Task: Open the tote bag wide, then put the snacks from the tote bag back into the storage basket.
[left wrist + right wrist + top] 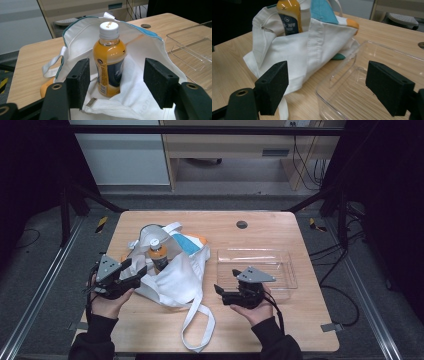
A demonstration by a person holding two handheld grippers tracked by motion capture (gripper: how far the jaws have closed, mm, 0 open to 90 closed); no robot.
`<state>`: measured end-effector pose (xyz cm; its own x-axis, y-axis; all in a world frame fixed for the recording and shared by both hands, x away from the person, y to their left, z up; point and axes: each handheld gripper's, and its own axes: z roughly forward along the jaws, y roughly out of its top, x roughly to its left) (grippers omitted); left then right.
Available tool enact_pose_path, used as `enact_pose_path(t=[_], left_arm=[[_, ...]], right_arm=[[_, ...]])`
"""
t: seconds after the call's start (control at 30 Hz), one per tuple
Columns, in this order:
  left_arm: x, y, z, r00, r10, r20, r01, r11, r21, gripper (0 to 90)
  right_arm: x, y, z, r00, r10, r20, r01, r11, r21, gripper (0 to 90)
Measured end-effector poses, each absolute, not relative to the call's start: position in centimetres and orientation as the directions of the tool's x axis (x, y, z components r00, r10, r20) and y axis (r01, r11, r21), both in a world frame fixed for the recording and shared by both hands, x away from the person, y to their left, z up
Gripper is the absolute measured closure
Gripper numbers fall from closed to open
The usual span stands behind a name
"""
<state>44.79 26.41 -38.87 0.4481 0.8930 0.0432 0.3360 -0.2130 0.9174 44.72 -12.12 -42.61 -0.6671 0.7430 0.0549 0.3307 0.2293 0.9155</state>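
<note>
A white tote bag (175, 275) with teal and orange patches lies on the table, its mouth facing left. An orange drink bottle (158, 254) with a white cap stands upright in that mouth. My left gripper (134, 271) is open at the bag's left edge. In the left gripper view the bottle (109, 57) stands just ahead of the wide-apart jaws, untouched, with the bag (140, 82) around it. My right gripper (226, 281) is open and empty at the near left corner of a clear plastic tray (280, 257). In the right gripper view, bag (312, 52), bottle (289, 17) and tray (342, 82) lie ahead.
The bag's long strap (195, 325) loops toward the front edge of the wooden table (300, 320). A round cable hole (242, 224) sits near the far edge. The tray holds nothing. Dark frame rails run along both sides of the table.
</note>
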Motion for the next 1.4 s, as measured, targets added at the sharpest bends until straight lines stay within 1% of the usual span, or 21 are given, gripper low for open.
enact_pose_path(t=[0.27, 0.47, 0.6, 1.0, 1.4], left_arm=[[45.0, 26.0, -39.0, 0.460, 0.887, 0.036, 0.340, -0.214, 0.916, 36.7], [44.9, 25.6, -39.0, 0.464, 0.885, 0.039, 0.335, -0.216, 0.917, 36.1], [45.2, 25.2, -39.1, 0.469, 0.882, 0.045, 0.336, -0.225, 0.915, 35.5], [46.3, 24.0, -39.4, 0.470, 0.881, 0.052, 0.334, -0.232, 0.913, 34.0], [47.1, 23.6, -39.4, 0.472, 0.880, 0.059, 0.327, -0.236, 0.915, 33.8]], right_arm=[[44.0, -16.0, -42.7, -0.639, 0.768, 0.037, 0.326, 0.226, 0.918, 17.7], [43.7, -18.0, -43.1, -0.613, 0.789, 0.042, 0.340, 0.215, 0.916, 17.7], [43.7, -18.6, -43.1, -0.603, 0.797, 0.039, 0.339, 0.211, 0.917, 17.6], [42.4, -20.3, -43.3, -0.612, 0.790, 0.043, 0.331, 0.206, 0.921, 16.8], [41.4, -21.5, -44.1, -0.627, 0.779, 0.030, 0.343, 0.240, 0.908, 14.1]])
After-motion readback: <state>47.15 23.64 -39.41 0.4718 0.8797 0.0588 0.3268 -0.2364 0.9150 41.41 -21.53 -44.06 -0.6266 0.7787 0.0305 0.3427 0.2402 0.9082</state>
